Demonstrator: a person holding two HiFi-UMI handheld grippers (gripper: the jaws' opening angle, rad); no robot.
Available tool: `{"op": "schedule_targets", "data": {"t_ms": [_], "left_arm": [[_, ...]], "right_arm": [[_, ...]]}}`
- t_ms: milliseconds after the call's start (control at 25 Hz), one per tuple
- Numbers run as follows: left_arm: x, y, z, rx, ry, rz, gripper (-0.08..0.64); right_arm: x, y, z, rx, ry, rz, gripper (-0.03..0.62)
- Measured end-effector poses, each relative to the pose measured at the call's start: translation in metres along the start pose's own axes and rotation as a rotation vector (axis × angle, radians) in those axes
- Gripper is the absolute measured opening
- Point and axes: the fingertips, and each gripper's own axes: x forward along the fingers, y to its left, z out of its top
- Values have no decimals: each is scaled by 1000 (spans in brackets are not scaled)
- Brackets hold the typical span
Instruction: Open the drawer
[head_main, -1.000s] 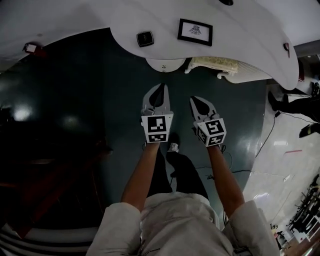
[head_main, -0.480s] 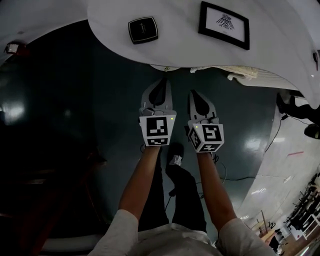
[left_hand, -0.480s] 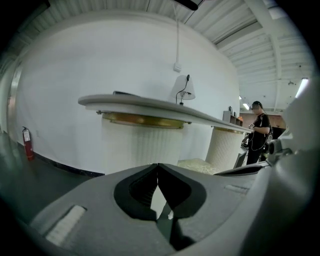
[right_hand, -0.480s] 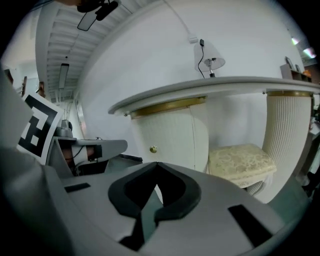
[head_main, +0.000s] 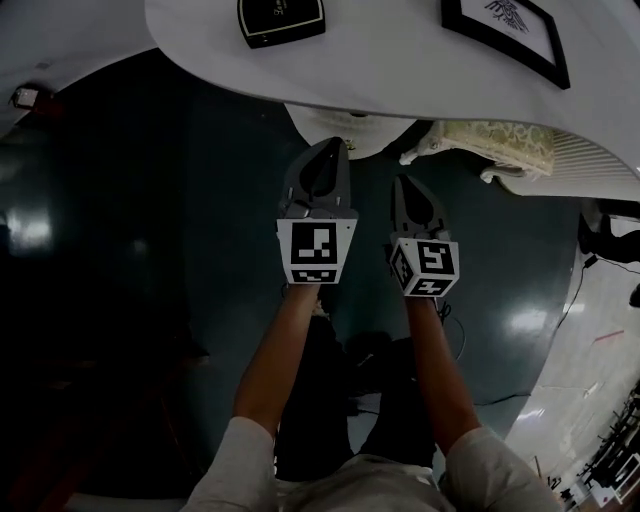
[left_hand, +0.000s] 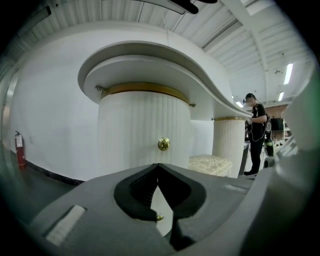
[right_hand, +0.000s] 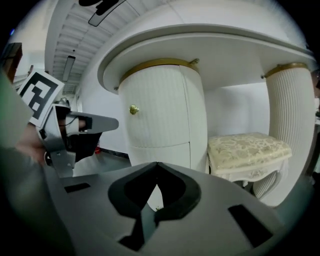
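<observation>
Under the white desk top (head_main: 400, 70) stands a round fluted white pedestal (left_hand: 145, 130) that carries the drawers. A gold knob (left_hand: 163, 144) sits on its upper drawer front, and a second small knob (left_hand: 158, 217) shows lower down. The same upper knob (right_hand: 133, 109) appears in the right gripper view, above a seam between drawer fronts. My left gripper (head_main: 329, 145) and right gripper (head_main: 404, 183) hang side by side in front of the pedestal (head_main: 335, 125), apart from it. Both are shut with nothing between the jaws, their tips meeting in the left (left_hand: 158, 165) and right (right_hand: 157, 164) gripper views.
A cushioned cream stool (right_hand: 247, 150) stands right of the pedestal, before a second fluted leg (right_hand: 290, 125). On the desk lie a black box (head_main: 280, 20) and a framed picture (head_main: 505, 30). A person (left_hand: 256, 132) stands at the far right. A fire extinguisher (left_hand: 19, 149) hangs on the left wall.
Both grippers have come down together, and the head camera with them. The desk edge now sits nearer and larger, with the pedestal and stool showing beneath it.
</observation>
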Motion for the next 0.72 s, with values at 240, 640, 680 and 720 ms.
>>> {"op": "schedule_targets", "data": {"t_ms": [240, 640, 680, 720], "left_arm": [[2, 5, -34, 33, -54, 5, 11], [25, -19, -35, 195, -60, -91, 11], [26, -21, -31, 212, -64, -94, 11], [26, -21, -27, 220, -70, -89, 11]], "right_arm": [[32, -14, -34, 30, -87, -13, 15], [56, -14, -43, 10, -171, -3, 15], [58, -14, -44, 9, -176, -1, 15], [60, -15, -45, 6, -177, 0, 15]]}}
